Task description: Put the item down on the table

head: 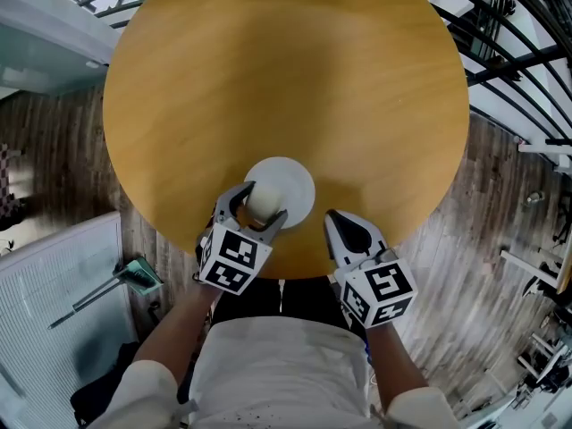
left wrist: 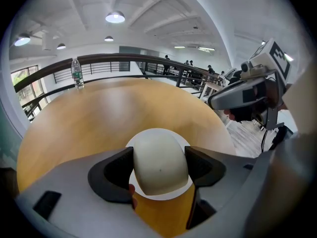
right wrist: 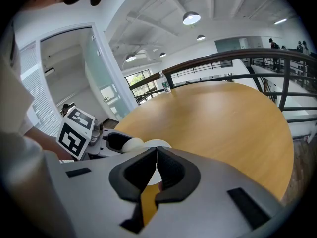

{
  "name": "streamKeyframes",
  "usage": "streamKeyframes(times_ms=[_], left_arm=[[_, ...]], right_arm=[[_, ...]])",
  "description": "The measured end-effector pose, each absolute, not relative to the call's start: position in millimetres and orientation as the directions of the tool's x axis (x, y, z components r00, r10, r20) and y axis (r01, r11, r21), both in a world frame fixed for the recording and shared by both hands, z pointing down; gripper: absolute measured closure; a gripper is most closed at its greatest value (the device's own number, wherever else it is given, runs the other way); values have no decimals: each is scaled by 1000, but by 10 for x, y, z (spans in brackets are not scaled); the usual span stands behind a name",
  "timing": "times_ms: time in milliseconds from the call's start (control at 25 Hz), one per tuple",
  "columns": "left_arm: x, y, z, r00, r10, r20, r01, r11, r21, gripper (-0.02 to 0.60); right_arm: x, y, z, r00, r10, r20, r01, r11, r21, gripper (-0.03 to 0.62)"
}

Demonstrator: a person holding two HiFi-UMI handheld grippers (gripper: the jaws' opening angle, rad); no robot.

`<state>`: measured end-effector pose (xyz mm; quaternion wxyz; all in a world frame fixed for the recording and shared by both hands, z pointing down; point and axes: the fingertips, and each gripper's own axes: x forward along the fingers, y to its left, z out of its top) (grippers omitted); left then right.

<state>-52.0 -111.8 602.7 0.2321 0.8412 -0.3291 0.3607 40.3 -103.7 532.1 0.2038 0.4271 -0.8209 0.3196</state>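
A cream, egg-shaped item [head: 261,202] [left wrist: 159,163] [right wrist: 132,144] sits between the jaws of my left gripper [head: 262,204] [left wrist: 159,165], which is shut on it. It is held over a white round plate [head: 295,181] [left wrist: 157,134] [right wrist: 157,144] near the front edge of the round wooden table [head: 286,88]. My right gripper [head: 341,224] [right wrist: 156,163] hovers to the right of the plate at the table's front edge, shut with nothing between its jaws. Whether the item touches the plate is hidden by the jaws.
A clear water bottle [left wrist: 76,73] [right wrist: 163,82] stands at the table's far edge. A dark railing [head: 500,52] curves round behind the table. White louvred panels [head: 54,293] and a green-handled tool [head: 134,277] lie on the wood floor to my left.
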Motion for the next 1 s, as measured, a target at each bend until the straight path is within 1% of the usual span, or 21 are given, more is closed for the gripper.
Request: streamKeyframes(times_ms=[160,360,1000], left_arm=[[-498,-1138,6088,514,-368,775,-703,-699,134,245],[-414,-1148,6191,486,-338,806,-639,-766,65,245],[-241,-1204,6404,483,-233,844,-550,-830,86,245]], right_arm=[[413,-1008,5339,-549,-568,613,-833,425,-353,568],[438,-974,5382,-544,-565,620,-837,415,-357,568],[474,-973,5411,-538,-568,623,-842,385,-377,568]])
